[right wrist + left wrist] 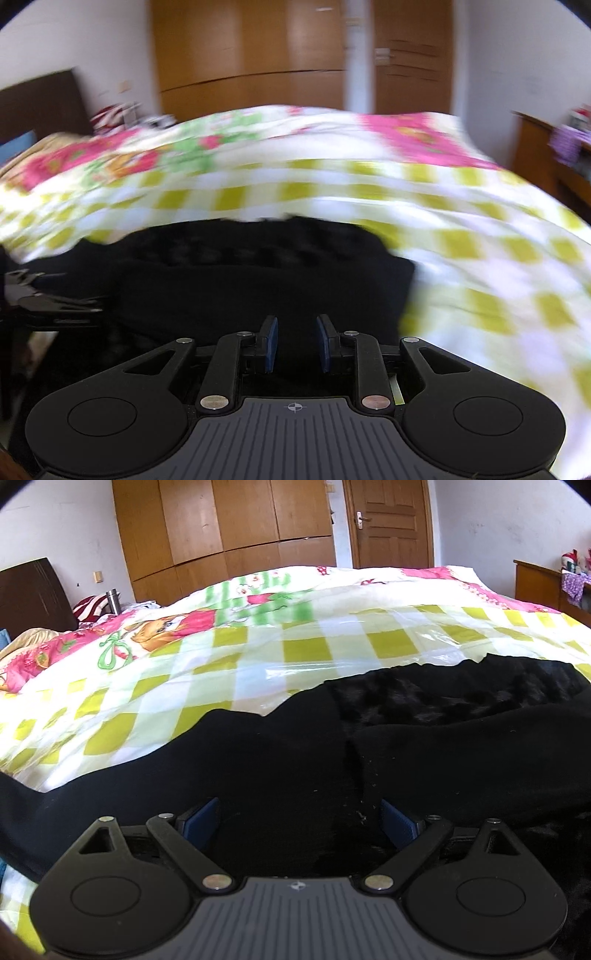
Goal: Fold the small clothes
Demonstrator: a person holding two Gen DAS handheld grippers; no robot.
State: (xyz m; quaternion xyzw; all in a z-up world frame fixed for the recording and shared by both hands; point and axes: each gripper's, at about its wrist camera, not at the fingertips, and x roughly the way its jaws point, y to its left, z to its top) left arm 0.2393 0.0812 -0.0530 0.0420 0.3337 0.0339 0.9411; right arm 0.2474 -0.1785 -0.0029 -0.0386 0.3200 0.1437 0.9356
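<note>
A black garment [295, 746] lies spread on the bed's checked plastic sheet [229, 664], with a fleecy lining showing at its far right. My left gripper [299, 812] is open wide, low over the garment's near edge, its blue pads [201, 816] apart with nothing between them. In the right wrist view the same black garment [258, 280] lies folded over ahead. My right gripper [296, 341] is partly open with a clear gap between the blue pads [271, 343], just above the cloth. That view is motion-blurred. The left gripper shows dimly at the far left [48, 299].
A flowered quilt [258, 590] covers the bed's far side. A dark headboard [29, 590] and a metal flask [112, 600] are at the left. A wooden wardrobe [229, 524], a door [391, 520] and a wooden cabinet [539, 583] stand behind.
</note>
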